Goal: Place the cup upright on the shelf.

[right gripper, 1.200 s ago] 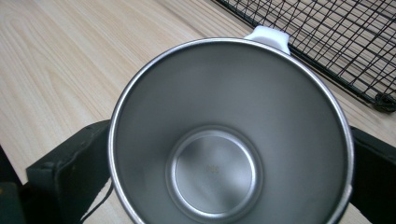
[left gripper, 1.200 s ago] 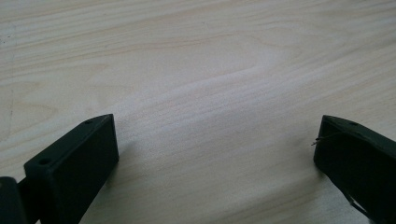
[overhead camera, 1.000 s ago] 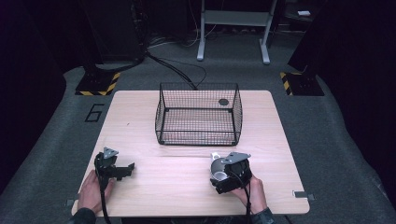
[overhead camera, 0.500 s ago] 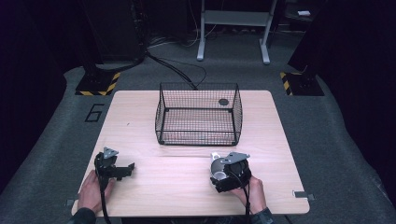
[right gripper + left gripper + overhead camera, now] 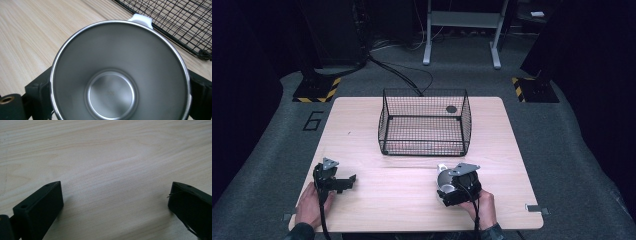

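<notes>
Steel cup sits clamped between the two black jaws of the right gripper, one jaw pressed against each side of its wall, so the jaws stand as far apart as the cup is wide. In the right gripper view the cup's open mouth faces the camera, showing a bare brushed inside and a flat round bottom, with a small white tab at the far rim. Seen from the high view, the cup is held near the front edge of the table, right of the middle, with its white tab toward the wire basket; whether it rests on the wood or is lifted just off it cannot be told. The basket stands at the middle of the table toward the back edge, well apart from the left gripper and near the cup, its front wall just beyond the tab. A small dark round thing lies in the basket's back right corner. The left gripper is near the front left corner of the table, its jaws wide apart with nothing between them but bare wood, as the left gripper view shows. A hand grips it from the front edge, and another hand holds the right gripper.
</notes>
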Motion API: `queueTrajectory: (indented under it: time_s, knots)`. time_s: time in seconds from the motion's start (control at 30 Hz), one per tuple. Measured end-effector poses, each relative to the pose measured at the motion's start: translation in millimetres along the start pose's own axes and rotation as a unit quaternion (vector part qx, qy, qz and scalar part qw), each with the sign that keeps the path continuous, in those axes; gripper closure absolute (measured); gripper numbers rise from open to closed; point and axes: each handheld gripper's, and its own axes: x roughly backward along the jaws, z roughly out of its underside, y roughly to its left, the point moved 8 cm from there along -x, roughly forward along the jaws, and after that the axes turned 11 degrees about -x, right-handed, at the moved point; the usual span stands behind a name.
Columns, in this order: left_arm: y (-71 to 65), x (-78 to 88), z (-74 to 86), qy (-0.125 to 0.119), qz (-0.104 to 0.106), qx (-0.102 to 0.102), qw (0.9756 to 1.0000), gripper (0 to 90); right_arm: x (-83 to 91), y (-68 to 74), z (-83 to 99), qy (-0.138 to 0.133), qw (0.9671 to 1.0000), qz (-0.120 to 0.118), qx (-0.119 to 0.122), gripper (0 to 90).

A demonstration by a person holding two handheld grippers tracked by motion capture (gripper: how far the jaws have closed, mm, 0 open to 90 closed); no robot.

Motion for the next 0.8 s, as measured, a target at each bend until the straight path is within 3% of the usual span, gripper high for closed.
queueTrajectory:
  time_s: [0.23, 0.8]
  knots:
    - [0.3, 0.4, 0.5, 0.003, 0.001, -0.004, 1.0000, 0.0, 0.6, -1.4, -2.1, -0.003, 0.9999, 0.003, 0.010, 5.9]
    - [0.4, 0.4, 0.5, 0.003, 0.001, -0.004, 1.0000, 0.0, 9.4, -6.0, -9.3, -0.010, 0.9999, 0.008, 0.007, 6.0]
